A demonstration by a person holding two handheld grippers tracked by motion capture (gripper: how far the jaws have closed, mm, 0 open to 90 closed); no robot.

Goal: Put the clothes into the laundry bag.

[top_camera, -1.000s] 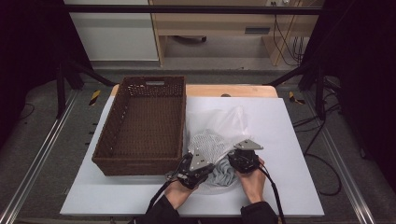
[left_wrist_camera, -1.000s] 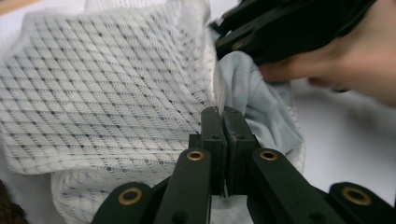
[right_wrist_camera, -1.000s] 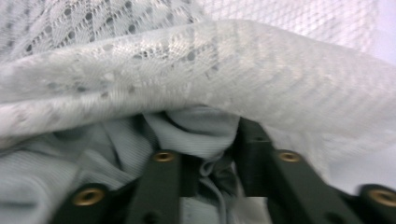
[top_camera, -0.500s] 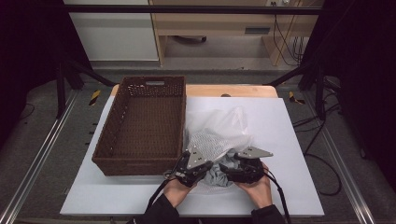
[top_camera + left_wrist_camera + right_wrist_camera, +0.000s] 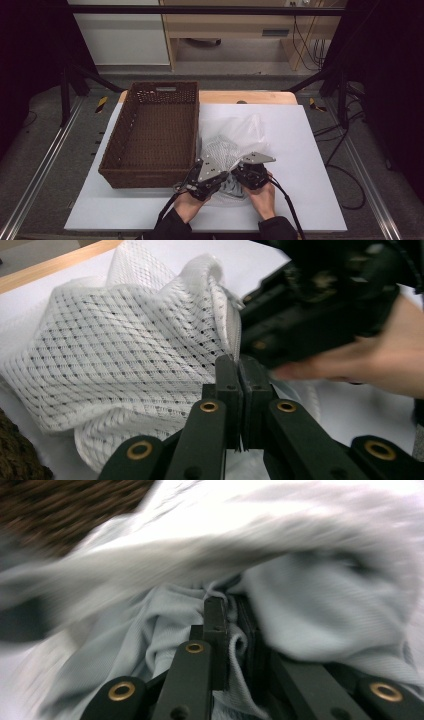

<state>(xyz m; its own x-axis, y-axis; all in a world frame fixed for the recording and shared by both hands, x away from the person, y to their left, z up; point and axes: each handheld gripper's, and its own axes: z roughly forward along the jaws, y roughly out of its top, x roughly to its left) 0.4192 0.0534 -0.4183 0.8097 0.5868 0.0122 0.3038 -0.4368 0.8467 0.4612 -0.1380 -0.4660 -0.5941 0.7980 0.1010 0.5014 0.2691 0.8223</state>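
While seen from the high view, low in the middle of the frame: left hand-held gripper and right hand-held gripper close together over a white mesh bag, on the white tabletop. Just right of a brown wicker basket, which takes up the centre left. Crumpled clear plastic spreading up and right from the mesh. Grey cloth bunched at the bottom edge of the bag, between the two hands. Left hand and right hand coming in from the bottom edge.

Left gripper view: jaws rising from the bottom centre, pressed together, clamped on the hemmed edge of the mesh bag, which fills the left and middle of the frame. Upper right: the other hand-held gripper, dark and blurred, hard against the same edge, with fingers behind it. Corner of the basket at lower left.

Right gripper view: much motion blur. Jaws at bottom centre having just been closing, now pinched on a fold of grey cloth that wraps round them. Pale mesh smeared across the middle, basket a brown blur at upper left.
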